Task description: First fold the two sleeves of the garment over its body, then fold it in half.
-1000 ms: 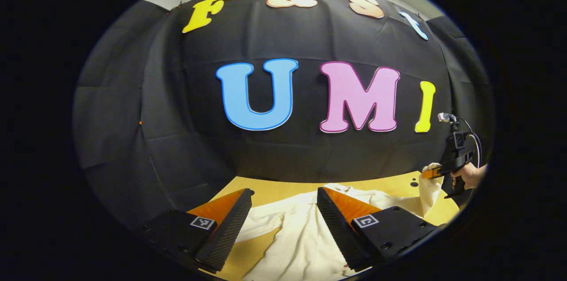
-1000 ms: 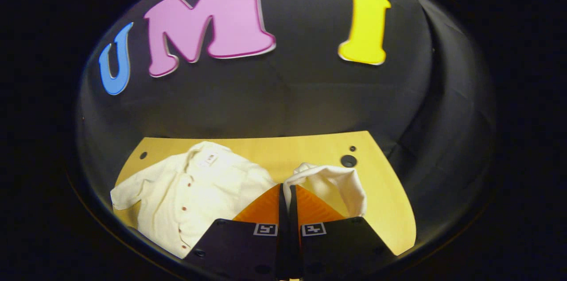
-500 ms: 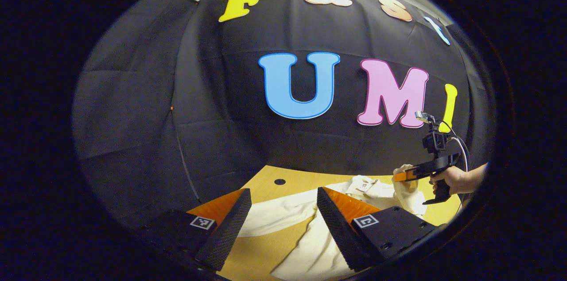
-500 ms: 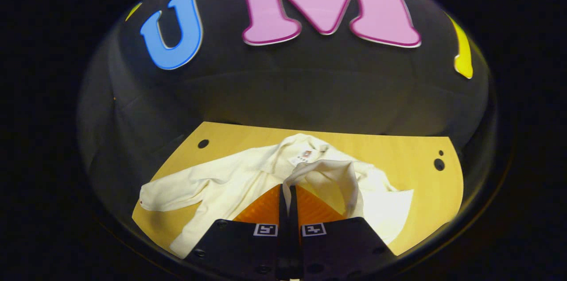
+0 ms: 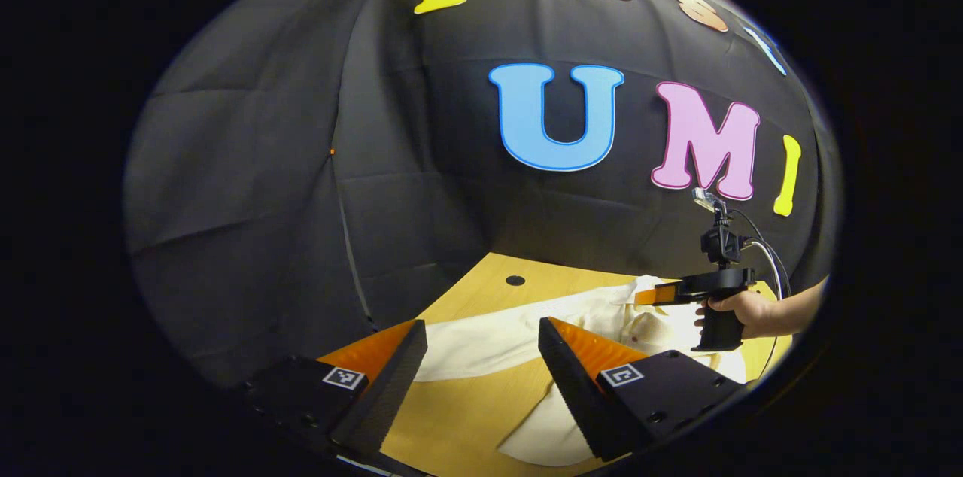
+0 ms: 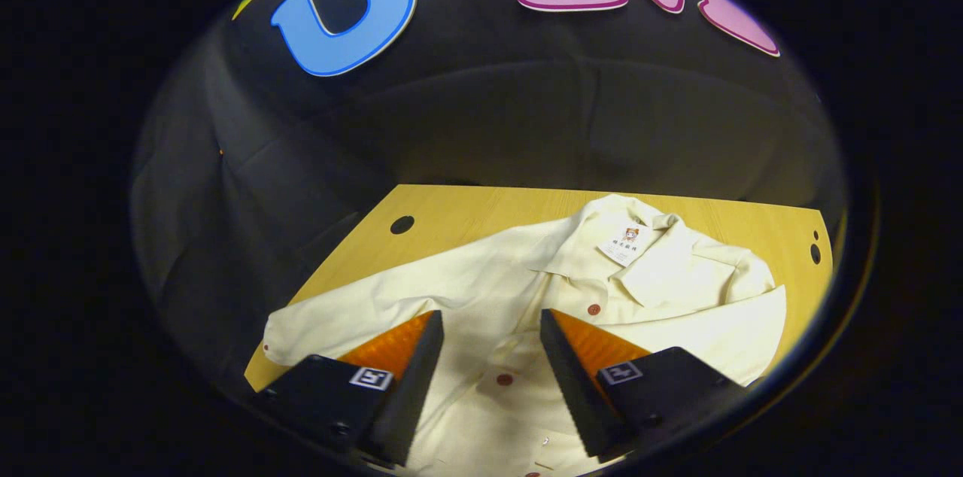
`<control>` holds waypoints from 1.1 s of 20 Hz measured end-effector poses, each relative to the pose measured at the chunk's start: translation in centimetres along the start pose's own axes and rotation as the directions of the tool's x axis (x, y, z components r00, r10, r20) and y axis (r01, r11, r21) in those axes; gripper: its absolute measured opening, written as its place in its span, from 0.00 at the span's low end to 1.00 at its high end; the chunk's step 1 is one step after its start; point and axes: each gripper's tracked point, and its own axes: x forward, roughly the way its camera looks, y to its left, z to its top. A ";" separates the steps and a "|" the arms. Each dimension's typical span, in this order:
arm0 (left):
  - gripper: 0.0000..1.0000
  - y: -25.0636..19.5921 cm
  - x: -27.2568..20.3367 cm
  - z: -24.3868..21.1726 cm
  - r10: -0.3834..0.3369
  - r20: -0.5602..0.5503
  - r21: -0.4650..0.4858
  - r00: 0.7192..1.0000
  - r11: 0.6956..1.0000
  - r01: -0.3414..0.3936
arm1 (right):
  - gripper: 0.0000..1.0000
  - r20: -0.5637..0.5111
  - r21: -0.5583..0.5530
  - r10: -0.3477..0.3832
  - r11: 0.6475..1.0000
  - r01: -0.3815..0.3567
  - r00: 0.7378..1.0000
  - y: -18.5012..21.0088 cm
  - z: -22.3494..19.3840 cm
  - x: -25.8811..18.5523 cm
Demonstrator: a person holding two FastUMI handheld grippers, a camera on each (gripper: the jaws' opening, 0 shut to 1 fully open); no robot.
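While my right gripper hangs above the cream shirt with its fingers spread wide and gripping nothing, the garment lies face-up on the yellow worktop, collar toward the black booth wall, red buttons running down its front between my fingers. One sleeve lies folded across the shirt's body below the collar, its cuff edge reaching toward the right side of the right gripper view. The other sleeve stretches out flat over the worktop toward the near left corner, unfolded. A small white label sits inside the collar. My left gripper is also wide open and empty, its fingers framing that outstretched sleeve and bare wood just ahead of it. Farther off in the left gripper view, my hand holds the right gripper level above the shirt's chest. Round holes mark the worktop near its far corners.
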 end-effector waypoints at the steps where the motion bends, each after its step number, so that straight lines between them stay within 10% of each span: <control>1: 0.98 0.2 0.3 -0.4 0.003 -0.004 -0.012 1.000 1.000 -0.004 | 0.88 0.000 -0.015 -0.009 1.000 0.009 1.000 -0.3 0.0 -0.4; 10: 0.96 7.7 7.4 -4.9 0.088 -0.126 -0.214 0.988 0.970 -0.114 | 0.99 0.268 -0.205 -0.221 0.938 0.280 0.938 -8.3 6.1 -12.1; 14: 0.96 13.0 12.5 -9.4 0.151 -0.229 -0.261 0.962 0.942 -0.210 | 0.97 0.450 -0.200 -0.371 0.844 0.497 0.812 -13.9 8.8 -20.7; 19: 0.96 17.3 17.5 -14.4 0.157 -0.411 -0.322 0.898 0.897 -0.304 | 0.97 0.503 -0.161 -0.465 0.778 0.607 0.729 -18.0 8.1 -29.5; 22: 0.96 17.6 19.1 -15.3 0.168 -0.501 -0.279 0.849 0.897 -0.342 | 0.97 0.579 -0.022 -0.550 0.727 0.686 0.601 -20.4 8.5 -35.9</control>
